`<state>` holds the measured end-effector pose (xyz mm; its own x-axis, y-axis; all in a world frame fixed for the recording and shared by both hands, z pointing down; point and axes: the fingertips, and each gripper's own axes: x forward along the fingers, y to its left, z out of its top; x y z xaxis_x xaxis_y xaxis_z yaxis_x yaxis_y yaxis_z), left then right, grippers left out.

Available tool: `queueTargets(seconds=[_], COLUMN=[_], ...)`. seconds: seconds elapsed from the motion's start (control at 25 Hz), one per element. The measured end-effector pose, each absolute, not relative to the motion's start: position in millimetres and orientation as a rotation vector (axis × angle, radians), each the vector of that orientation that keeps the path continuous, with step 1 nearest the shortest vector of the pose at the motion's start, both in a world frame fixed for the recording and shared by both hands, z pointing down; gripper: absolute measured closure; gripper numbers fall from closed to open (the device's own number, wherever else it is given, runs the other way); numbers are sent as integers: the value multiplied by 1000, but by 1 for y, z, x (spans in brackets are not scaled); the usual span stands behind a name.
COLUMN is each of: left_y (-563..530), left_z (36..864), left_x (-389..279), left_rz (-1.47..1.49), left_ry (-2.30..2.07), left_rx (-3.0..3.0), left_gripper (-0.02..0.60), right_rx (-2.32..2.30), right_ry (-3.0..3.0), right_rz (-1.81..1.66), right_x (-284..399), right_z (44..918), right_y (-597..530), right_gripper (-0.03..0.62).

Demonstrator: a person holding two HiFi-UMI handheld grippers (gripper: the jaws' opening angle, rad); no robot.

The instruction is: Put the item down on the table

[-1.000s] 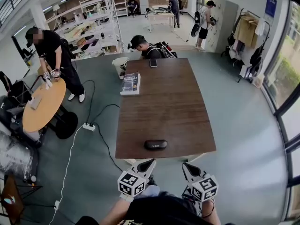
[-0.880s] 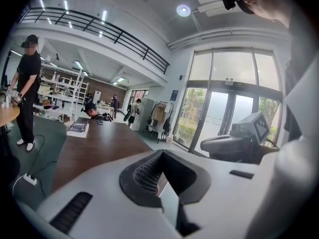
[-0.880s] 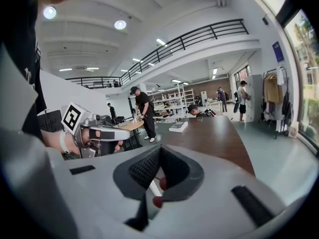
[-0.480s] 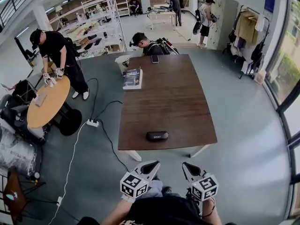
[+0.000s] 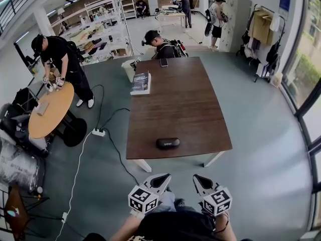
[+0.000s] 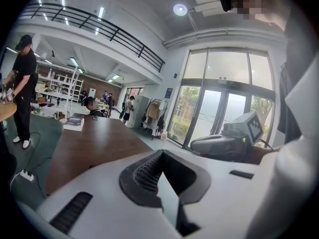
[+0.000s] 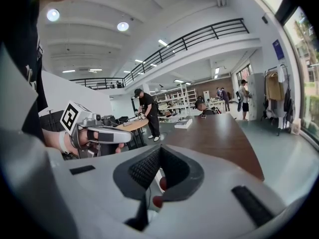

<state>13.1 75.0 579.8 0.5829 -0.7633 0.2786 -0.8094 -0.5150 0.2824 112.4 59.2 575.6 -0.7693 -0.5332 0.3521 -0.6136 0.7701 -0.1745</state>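
A black oblong case (image 5: 167,143) lies on the brown table (image 5: 180,109), close to its near edge. Both grippers hang low in front of the person, short of the table and apart from the case. My left gripper (image 5: 164,176) is shut with nothing between its jaws, and its tip (image 6: 160,154) points along the table top. My right gripper (image 5: 196,177) is also shut and empty, its tip (image 7: 158,151) aimed the same way. Each gripper shows in the other's view: the right gripper (image 6: 227,142) and the left gripper (image 7: 92,133).
A book (image 5: 141,82) and a phone (image 5: 163,62) lie at the table's far end, where a person (image 5: 159,46) sits. A round wooden table (image 5: 47,112) with a standing person (image 5: 62,64) is at left. A power strip (image 5: 99,132) with cables lies on the floor.
The table and case have slid a little farther up in the head view, so there is more floor between them and the grippers. Both grippers stay shut and low.
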Motion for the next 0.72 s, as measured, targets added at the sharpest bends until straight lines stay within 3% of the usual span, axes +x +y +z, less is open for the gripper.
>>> queueTargets(seconds=[0.72], left_y=[81], left_z=[581], left_x=[15], left_rz=[138], left_ry=[-1273], left_rx=[2422], left_gripper=[575], right_rx=[875], right_ry=[-2689], right_rz=[389], right_x=[110], right_z=[573], right_y=[67], right_gripper=[609])
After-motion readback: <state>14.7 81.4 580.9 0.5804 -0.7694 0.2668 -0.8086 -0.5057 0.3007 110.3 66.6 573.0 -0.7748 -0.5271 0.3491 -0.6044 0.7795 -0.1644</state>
